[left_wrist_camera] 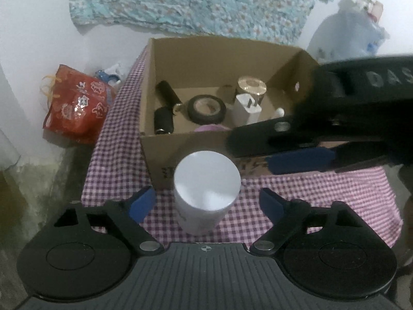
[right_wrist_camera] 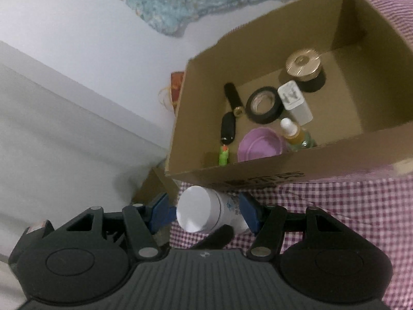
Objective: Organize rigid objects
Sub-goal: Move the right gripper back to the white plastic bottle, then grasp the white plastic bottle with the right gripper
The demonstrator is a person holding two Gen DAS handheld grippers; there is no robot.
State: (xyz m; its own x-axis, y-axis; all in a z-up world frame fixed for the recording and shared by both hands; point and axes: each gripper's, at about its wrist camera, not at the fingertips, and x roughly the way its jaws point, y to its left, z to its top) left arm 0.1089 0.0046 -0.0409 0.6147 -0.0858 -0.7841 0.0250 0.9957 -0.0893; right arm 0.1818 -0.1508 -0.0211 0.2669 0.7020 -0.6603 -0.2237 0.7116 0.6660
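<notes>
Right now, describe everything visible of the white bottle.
The white bottle is a smooth, plastic-looking cylinder with a flat white cap and faint blue print on its side. It stands capped on the checked cloth, just in front of the cardboard box, between the left tongs' open fingers, neither visibly touching it.

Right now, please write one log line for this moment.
left claw open, astride white bottle | right claw open | bottle outside cardboard box

white jar [left_wrist_camera: 206, 188] | upright on checkered cloth | before cardboard box [left_wrist_camera: 165, 152]
</notes>
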